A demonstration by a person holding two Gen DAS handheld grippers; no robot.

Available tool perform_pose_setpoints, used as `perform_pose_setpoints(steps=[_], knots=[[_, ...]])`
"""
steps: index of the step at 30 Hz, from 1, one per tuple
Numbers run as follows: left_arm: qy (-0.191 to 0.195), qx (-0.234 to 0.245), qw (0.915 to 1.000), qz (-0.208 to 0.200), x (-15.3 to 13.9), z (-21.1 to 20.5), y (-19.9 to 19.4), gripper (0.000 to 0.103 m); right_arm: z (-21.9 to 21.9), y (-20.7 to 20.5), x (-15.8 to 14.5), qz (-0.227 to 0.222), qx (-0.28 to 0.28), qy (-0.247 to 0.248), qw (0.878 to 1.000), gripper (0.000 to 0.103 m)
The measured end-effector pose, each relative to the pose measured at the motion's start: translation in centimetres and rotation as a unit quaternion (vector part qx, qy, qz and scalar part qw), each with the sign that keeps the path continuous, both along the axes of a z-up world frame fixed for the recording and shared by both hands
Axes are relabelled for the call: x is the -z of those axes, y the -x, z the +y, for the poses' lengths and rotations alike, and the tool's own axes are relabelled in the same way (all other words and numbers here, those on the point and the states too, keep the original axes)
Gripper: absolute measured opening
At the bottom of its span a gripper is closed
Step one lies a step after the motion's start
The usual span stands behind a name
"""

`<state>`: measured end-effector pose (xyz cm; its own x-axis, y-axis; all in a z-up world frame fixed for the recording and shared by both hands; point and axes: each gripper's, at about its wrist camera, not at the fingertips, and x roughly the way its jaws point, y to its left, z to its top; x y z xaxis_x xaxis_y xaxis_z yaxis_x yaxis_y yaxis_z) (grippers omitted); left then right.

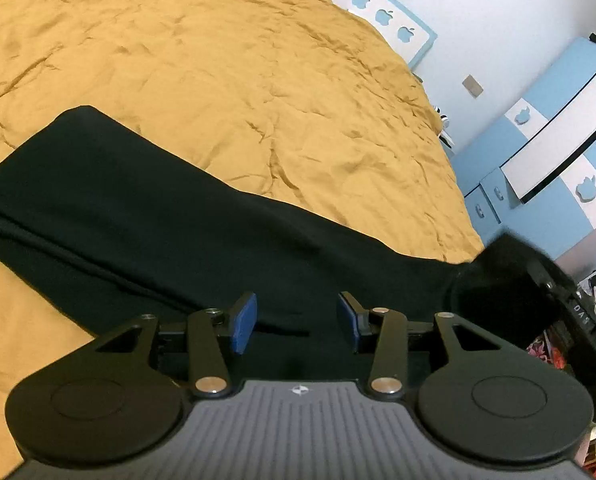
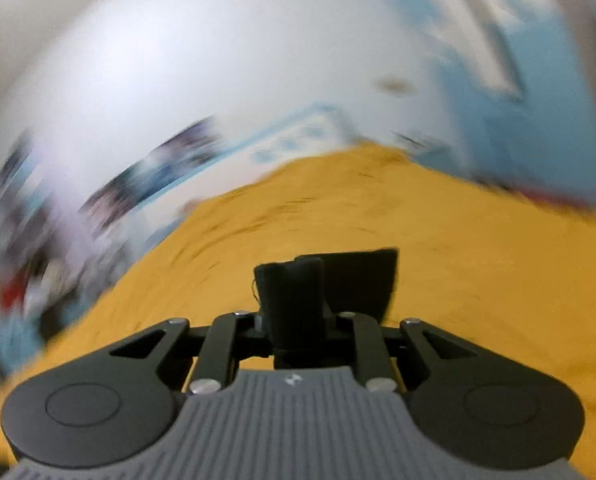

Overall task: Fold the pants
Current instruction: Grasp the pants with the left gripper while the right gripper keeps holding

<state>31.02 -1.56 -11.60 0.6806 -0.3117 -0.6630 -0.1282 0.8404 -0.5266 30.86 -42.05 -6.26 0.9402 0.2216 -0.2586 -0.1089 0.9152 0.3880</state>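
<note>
Pants (image 1: 137, 208) lie long across our yellow bed (image 1: 237, 60), one end clamped in our right gripper (image 2: 293, 300) jaws, while our left gripper (image 1: 295, 320) hangs right over them, jaws apart and empty.

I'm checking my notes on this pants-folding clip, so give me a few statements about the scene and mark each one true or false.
1. The black pants lie on a mustard-yellow bedsheet. True.
2. The left gripper is clamped on the pants. False: its blue pads stand apart over the cloth, with nothing pinched between them.
3. The right gripper has black fabric between its fingers. True.
4. The pants are spread out with both legs apart. False: they lie as one long band.
5. The furniture beside the bed is red. False: the cabinets are blue and white.
</note>
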Motion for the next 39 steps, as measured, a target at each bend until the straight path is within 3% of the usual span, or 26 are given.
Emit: perform_pose_setpoints(steps=[2,4,7,9,10,11,14,17,20,22,26,29,31,33,34,36,39], knots=[[0.001,-0.002,1.0,0.001,0.1,0.3,0.0,0.05,4.1,0.6,-0.2,-0.024,-0.079,0.069,0.994,0.014],[0.001,-0.005,1.0,0.005,0.5,0.5,0.1,0.05,7.9,1.0,0.6,-0.019,-0.163,0.128,0.978,0.014],[0.001,-0.013,0.9997,0.02,1.3,0.7,0.1,0.05,12.7,0.6,4.2,0.064,-0.277,0.19,0.94,0.019],[0.007,-0.009,0.9995,0.028,1.5,0.3,-0.2,0.05,14.4,0.4,6.3,0.119,-0.309,0.216,0.919,0.032],[0.006,-0.005,0.9996,0.028,1.5,0.1,-0.2,0.05,14.5,0.5,6.4,0.126,-0.319,0.212,0.915,0.034],[0.003,0.0,0.9996,0.028,1.5,-0.1,-0.4,0.051,13.9,0.3,6.0,0.13,-0.328,0.19,0.916,0.038],[-0.006,0.019,0.9993,0.032,1.4,-1.2,-1.0,0.056,9.8,-0.8,3.8,0.143,-0.35,0.056,0.924,0.039],[0.005,0.036,0.9985,0.042,1.8,-2.5,-1.0,0.057,4.8,-1.2,2.0,0.114,-0.295,-0.021,0.948,0.042],[0.013,0.047,0.9978,0.045,2.1,-3.9,-0.8,0.059,1.2,-1.5,1.9,0.124,-0.213,-0.038,0.969,0.043],[0.016,0.05,0.9976,0.045,2.3,-4.9,-0.9,0.06,-0.1,-1.9,2.7,0.156,-0.157,-0.033,0.974,0.043],[0.013,0.06,0.9962,0.062,3.2,-6.8,-1.9,0.065,-2.1,-2.7,4.5,0.211,-0.113,-0.06,0.969,0.042],[0.047,0.058,0.9943,0.075,4.1,-7.5,-2.5,0.065,-1.6,-2.6,4.4,0.214,-0.122,-0.053,0.968,0.042],[0.04,0.057,0.9949,0.074,4.2,-8.1,-2.9,0.054,-1.3,-2.7,4.5,0.223,-0.138,-0.054,0.964,0.042],[0.038,0.051,0.9955,0.07,3.8,-8.1,-3.1,0.012,-1.2,-2.6,5.3,0.23,-0.144,-0.044,0.961,0.043],[0.045,0.045,0.996,0.062,3.5,-7.8,-3.0,0.006,-1.0,-2.7,5.4,0.231,-0.145,-0.035,0.962,0.042],[0.068,0.029,0.9971,0.021,2.1,-6.5,-2.2,0.005,-0.8,-2.9,5.4,0.226,-0.148,-0.03,0.962,0.042],[0.06,0.014,0.9979,-0.016,0.9,-5.0,-1.2,0.005,-0.9,-2.6,4.8,0.2,-0.164,-0.039,0.965,0.04]])
